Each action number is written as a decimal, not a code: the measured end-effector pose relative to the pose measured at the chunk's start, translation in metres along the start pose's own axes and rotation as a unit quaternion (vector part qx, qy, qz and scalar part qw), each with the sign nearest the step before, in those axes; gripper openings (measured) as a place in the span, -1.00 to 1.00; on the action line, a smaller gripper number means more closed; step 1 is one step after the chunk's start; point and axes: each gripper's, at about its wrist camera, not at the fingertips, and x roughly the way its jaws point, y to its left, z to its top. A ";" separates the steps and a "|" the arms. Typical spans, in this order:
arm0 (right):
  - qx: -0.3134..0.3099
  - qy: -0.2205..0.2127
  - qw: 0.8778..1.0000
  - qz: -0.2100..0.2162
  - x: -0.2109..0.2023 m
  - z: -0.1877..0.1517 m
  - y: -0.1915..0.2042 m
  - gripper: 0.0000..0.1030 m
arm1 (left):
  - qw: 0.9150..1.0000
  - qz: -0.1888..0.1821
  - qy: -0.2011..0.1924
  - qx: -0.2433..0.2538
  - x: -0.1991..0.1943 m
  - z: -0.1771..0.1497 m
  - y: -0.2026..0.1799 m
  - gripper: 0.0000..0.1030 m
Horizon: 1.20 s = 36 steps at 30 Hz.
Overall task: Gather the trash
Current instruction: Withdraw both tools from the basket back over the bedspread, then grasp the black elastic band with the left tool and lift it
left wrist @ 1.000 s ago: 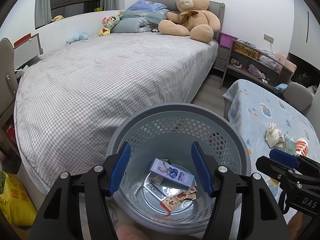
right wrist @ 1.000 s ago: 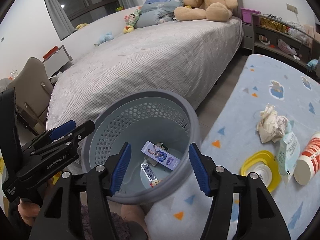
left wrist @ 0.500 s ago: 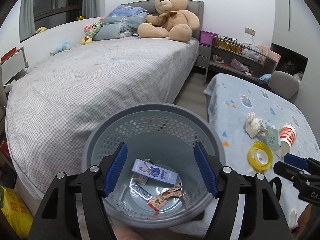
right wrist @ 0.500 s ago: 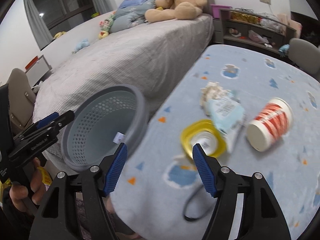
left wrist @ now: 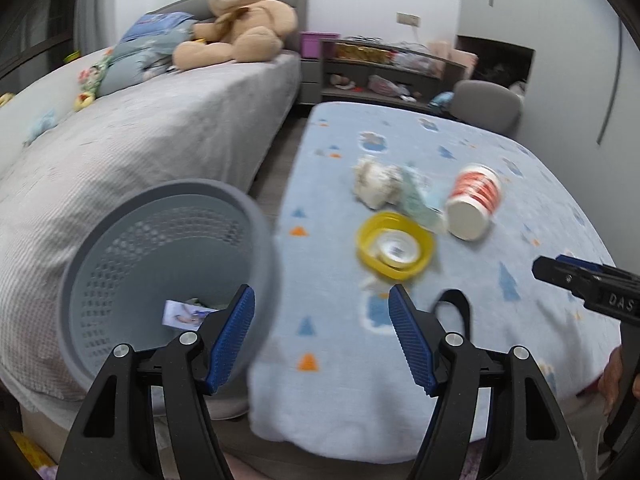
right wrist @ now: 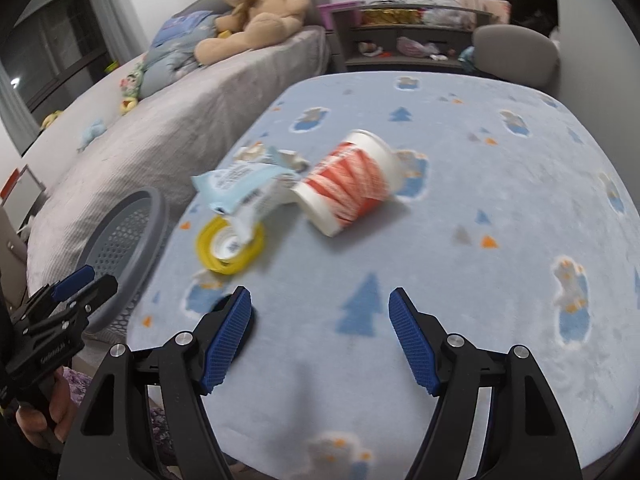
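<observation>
On a light-blue blanketed table (right wrist: 480,184) lie a red-and-white paper cup (right wrist: 352,184) on its side, a pale blue wrapper (right wrist: 240,188), a yellow lid (right wrist: 230,244) and a crumpled white paper (left wrist: 372,180). The same cup (left wrist: 474,200) and lid (left wrist: 394,246) show in the left wrist view. A grey perforated basket (left wrist: 160,240) with wrappers inside stands left of the table. My left gripper (left wrist: 320,336) is open and empty over the table's near edge beside the basket. My right gripper (right wrist: 320,332) has its jaws opening, nothing between them, short of the cup.
A bed with a grey checked cover (left wrist: 140,140) runs along the left, with a big teddy bear (left wrist: 244,16) and small plush toys at its head. Shelves (right wrist: 404,40) and a grey chair (right wrist: 516,56) stand behind the table. A black strap loop (left wrist: 454,312) lies on the blanket.
Both grippers have swung right, from over the basket to over the blanketed table. The basket now sits at the left of both views. The right gripper's jaws stand wider.
</observation>
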 end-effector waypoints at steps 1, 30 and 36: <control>0.006 -0.001 1.000 -0.004 -0.002 -0.001 -0.007 0.36 | 1.000 -0.007 0.002 0.008 0.002 -0.001 -0.009 0.29; 0.065 -0.010 0.998 0.001 -0.010 -0.011 -0.064 0.37 | 0.990 -0.038 0.097 0.095 0.069 -0.028 -0.096 0.34; 0.065 -0.009 0.998 0.001 -0.010 -0.011 -0.066 0.37 | 0.990 -0.041 0.093 0.098 0.069 -0.027 -0.099 0.11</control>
